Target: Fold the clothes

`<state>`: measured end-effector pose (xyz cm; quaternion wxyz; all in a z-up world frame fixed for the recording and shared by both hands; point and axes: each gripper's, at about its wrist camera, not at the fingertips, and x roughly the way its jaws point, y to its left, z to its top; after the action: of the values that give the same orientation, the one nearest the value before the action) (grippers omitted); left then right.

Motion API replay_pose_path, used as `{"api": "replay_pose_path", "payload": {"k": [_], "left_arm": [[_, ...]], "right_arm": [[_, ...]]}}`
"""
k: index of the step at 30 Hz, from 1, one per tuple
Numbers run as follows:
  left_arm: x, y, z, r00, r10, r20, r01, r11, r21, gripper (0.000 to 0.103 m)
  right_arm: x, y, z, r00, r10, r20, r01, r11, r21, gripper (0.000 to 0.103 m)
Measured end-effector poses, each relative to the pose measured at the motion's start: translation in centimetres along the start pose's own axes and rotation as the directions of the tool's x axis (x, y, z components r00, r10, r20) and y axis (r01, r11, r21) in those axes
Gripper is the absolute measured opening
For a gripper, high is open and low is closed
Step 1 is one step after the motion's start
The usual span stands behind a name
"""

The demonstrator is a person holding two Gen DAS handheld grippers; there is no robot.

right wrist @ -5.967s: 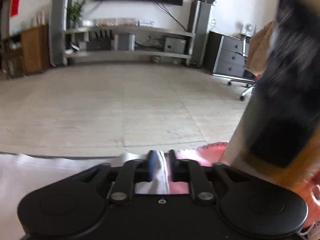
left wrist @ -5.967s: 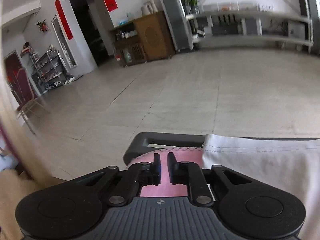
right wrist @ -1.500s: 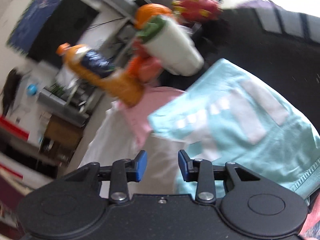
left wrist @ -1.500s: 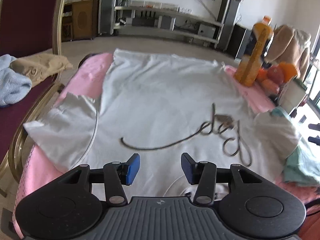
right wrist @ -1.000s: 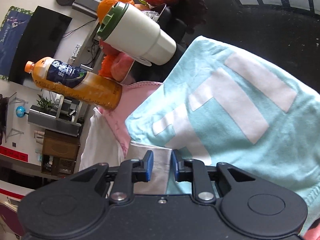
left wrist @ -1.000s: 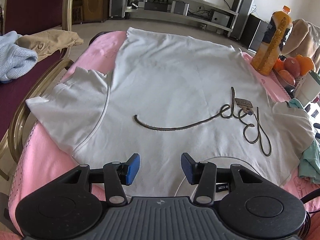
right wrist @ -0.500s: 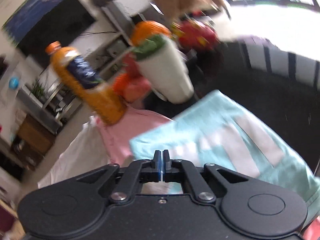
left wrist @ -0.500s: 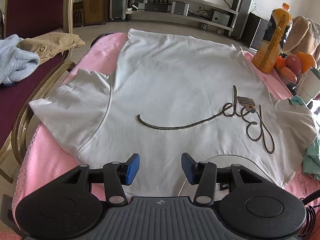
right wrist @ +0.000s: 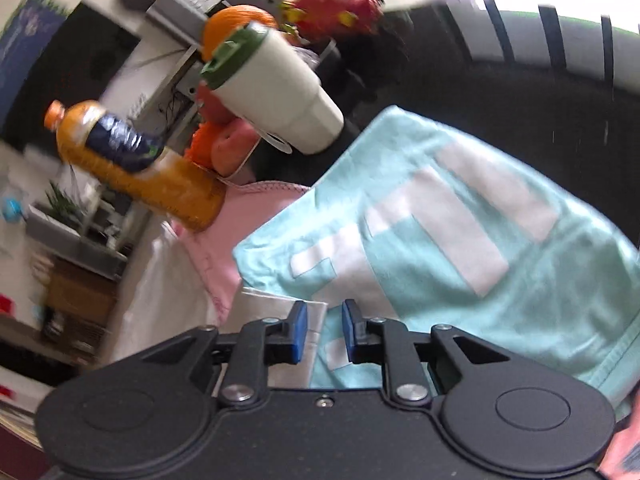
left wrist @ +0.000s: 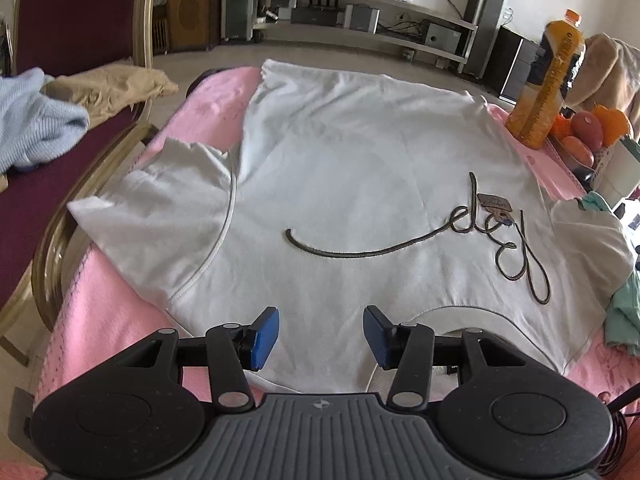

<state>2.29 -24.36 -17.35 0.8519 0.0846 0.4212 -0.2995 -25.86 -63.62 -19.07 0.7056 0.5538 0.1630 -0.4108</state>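
A white T-shirt (left wrist: 360, 168) with dark cursive lettering lies spread flat, front up, on a pink-covered table (left wrist: 112, 328). My left gripper (left wrist: 320, 336) hovers open over the shirt's near edge beside the collar, with nothing between its blue pads. The shirt's right sleeve (left wrist: 588, 248) rests against a folded teal garment (left wrist: 624, 312). In the right wrist view my right gripper (right wrist: 324, 332) hangs just above that sleeve's hem (right wrist: 272, 320) and the teal garment (right wrist: 480, 240). Its jaws are opening with a narrow gap; the cloth lies beneath them, not pinched.
An orange juice bottle (left wrist: 548, 80), a white cup with a green lid (right wrist: 276, 88) and fruit (left wrist: 588, 128) crowd the table's right side. At the left stands a maroon chair (left wrist: 24, 184) carrying a blue garment (left wrist: 32, 128) and a beige one (left wrist: 108, 88).
The right gripper's jaws went fully shut half a second ago and have since parted a little; its view swung and is blurred. The left gripper and the shirt have kept still.
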Motion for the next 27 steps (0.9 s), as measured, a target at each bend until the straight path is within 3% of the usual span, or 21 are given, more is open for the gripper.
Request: {"api": "replay_pose_path", "payload": {"k": [4, 6, 8, 11, 14, 18, 21, 23, 25, 27], "left_arm": [[0.3, -0.2, -0.1, 1.0, 0.011, -0.006, -0.011, 1.0, 0.01, 0.048], [0.4, -0.2, -0.1, 1.0, 0.013, -0.012, -0.013, 1.0, 0.008, 0.048], [0.5, -0.1, -0.1, 1.0, 0.014, -0.017, -0.014, 1.0, 0.003, 0.048], [0.6, -0.1, -0.1, 1.0, 0.021, -0.014, -0.02, 1.0, 0.002, 0.048], [0.4, -0.2, -0.1, 1.0, 0.017, -0.009, -0.017, 1.0, 0.006, 0.048], [0.1, -0.2, -0.1, 1.0, 0.013, 0.002, -0.013, 1.0, 0.016, 0.048], [0.0, -0.1, -0.1, 1.0, 0.011, 0.003, -0.011, 1.0, 0.015, 0.048], [0.0, 0.0, 0.0, 1.0, 0.01, 0.002, -0.01, 1.0, 0.01, 0.048], [0.1, 0.0, -0.1, 1.0, 0.011, 0.0, -0.011, 1.0, 0.01, 0.048], [0.2, -0.1, -0.1, 1.0, 0.011, -0.003, -0.011, 1.0, 0.012, 0.048]], "right_arm": [[0.7, -0.9, 0.1, 0.995, 0.091, -0.042, -0.087, 0.992, 0.088, 0.019], [0.9, -0.9, 0.0, 0.994, 0.097, -0.042, -0.093, 0.991, 0.094, 0.019], [0.8, -0.8, 0.0, 0.997, 0.077, -0.024, -0.076, 0.995, 0.07, 0.002], [-0.3, 0.8, -0.2, 0.996, 0.068, 0.065, -0.065, 0.997, -0.044, 0.002], [-1.8, 4.5, -1.5, 0.986, 0.064, 0.155, -0.018, 0.96, -0.281, 0.002], [-2.7, 9.8, -5.4, 0.979, 0.106, 0.175, 0.009, 0.833, -0.554, 0.002], [-2.8, 13.2, -9.0, 0.981, 0.143, 0.134, -0.005, 0.703, -0.711, 0.002], [-2.5, 15.0, -12.4, 0.984, 0.152, 0.096, -0.008, 0.57, -0.821, 0.002], [-1.9, 16.0, -16.4, 0.988, 0.142, 0.054, -0.007, 0.397, -0.918, 0.002], [-1.2, 16.1, -19.7, 0.995, 0.104, 0.0, -0.026, 0.252, -0.967, 0.002]]}}
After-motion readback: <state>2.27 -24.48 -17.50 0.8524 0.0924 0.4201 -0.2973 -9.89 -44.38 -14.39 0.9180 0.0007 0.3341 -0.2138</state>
